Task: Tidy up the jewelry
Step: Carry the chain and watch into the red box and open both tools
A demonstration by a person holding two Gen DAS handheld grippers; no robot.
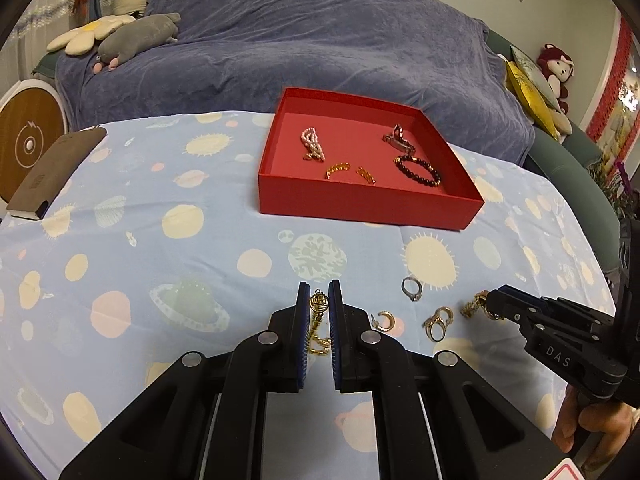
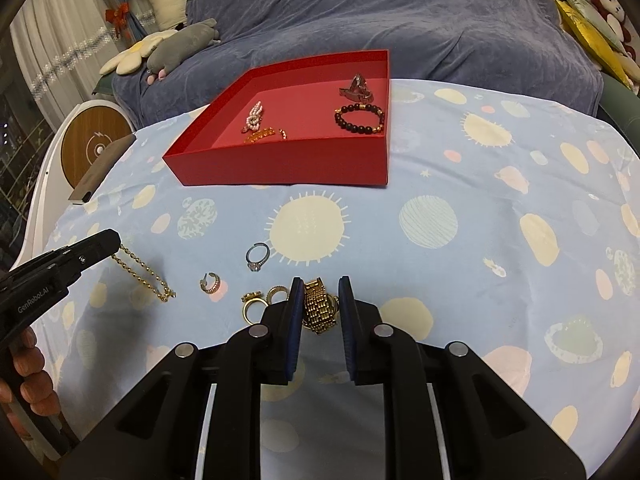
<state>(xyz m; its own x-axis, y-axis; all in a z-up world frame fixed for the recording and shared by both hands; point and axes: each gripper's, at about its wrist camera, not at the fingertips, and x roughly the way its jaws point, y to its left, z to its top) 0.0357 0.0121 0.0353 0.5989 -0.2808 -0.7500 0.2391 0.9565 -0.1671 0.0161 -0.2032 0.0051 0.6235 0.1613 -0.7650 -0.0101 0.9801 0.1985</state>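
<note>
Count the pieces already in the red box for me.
4 in the red box: pearl strand back left, metal clasp back right, dark bead bracelet front right, amber beads front centre. The amber shows as two arcs, so it may be two pieces.

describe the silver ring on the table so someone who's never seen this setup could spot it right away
Start at the red box on the tablecloth printed with planets and suns, then come toward the camera to the loose jewelry lying in front of it. The silver ring is the piece nearest the box, at the edge of a big pale sun print. It alone is silver with a small stone; its neighbours are gold.
</note>
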